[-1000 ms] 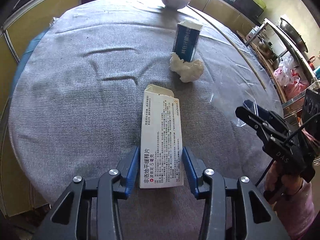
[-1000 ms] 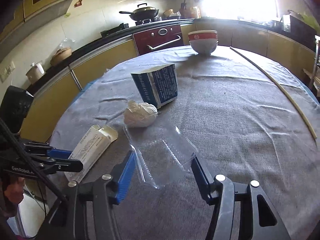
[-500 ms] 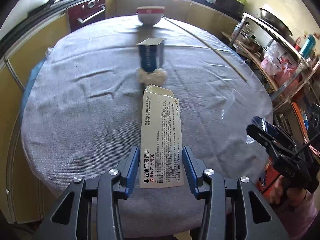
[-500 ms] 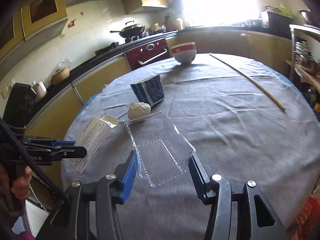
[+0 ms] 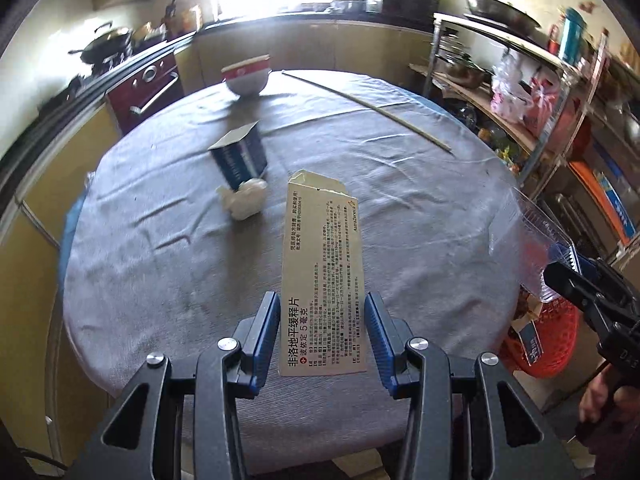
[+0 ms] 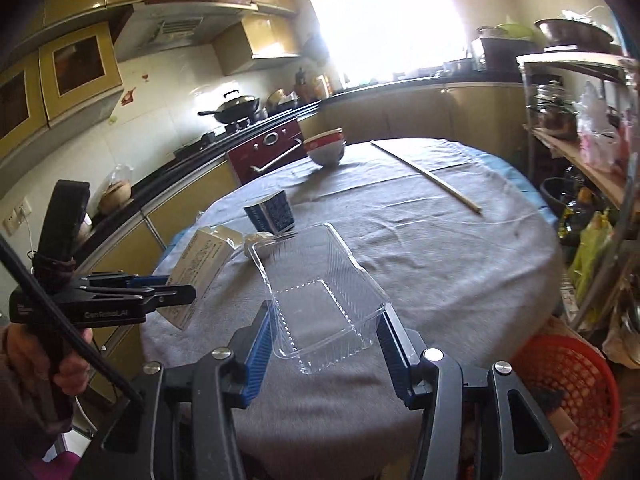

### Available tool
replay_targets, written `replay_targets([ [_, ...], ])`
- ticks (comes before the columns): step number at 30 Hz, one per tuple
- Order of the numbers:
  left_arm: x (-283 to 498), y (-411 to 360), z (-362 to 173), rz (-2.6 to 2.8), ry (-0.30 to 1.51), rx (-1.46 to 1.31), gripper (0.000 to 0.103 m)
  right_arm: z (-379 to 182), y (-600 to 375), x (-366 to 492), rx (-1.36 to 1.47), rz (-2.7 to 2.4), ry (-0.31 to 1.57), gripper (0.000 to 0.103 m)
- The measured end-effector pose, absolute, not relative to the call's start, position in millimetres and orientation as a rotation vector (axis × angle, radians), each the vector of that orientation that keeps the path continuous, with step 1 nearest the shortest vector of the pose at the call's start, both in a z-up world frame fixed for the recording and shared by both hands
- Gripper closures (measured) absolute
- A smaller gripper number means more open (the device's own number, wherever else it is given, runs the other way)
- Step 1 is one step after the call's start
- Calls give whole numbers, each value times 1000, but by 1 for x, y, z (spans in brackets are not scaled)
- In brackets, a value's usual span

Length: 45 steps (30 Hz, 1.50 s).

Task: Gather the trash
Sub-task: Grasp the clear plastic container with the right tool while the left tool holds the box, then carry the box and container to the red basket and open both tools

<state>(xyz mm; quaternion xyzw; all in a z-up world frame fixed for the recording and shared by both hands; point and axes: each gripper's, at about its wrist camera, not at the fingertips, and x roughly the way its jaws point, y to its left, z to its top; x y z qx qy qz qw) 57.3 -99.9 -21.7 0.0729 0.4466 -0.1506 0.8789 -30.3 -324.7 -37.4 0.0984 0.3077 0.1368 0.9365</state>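
Both pieces are lifted: the left gripper (image 5: pixel 322 336) has its jaws clamped on the medicine carton (image 5: pixel 322 276), the right gripper (image 6: pixel 328 346) on the clear tray (image 6: pixel 320 296). The red basket (image 6: pixel 560 376) waits near right (neither dropped yet); the tissue (image 5: pixel 244 202) and blue box (image 5: pixel 240 156) remain on the table (image 5: pixel 400 200).

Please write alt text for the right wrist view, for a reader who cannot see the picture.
The right gripper holds a clear plastic tray above a round table with a grey cloth. At left, the left gripper holds a white medicine box; a red basket stands low at right. On the table are a blue carton, a bowl and a thin stick.
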Motion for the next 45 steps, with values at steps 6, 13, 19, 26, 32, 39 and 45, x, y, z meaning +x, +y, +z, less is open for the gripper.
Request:
replay_targets([
  [6,46,-129,-12,-341,888,226,58,-38,-351,-56,240,236,617,49],
  [13,39,-161,-11,-384,870,297,58,-48,-382,-78,284,164,632,49],
  [19,35,-188,-12,-426,861,353,58,-55,-409,-90,329,100,641,49],
  [26,30,-217,-16,-476,859,407,58,-63,-436,-99,381,42,645,49],
  [32,28,-239,-20,-534,861,437,58,-69,-457,-104,419,-8,650,49],
  [39,22,-271,-32,-683,916,425,58,-91,-500,-112,534,-109,689,49],
  [45,18,-306,-49,-810,971,415,58,-110,-528,-124,632,-173,720,49],
])
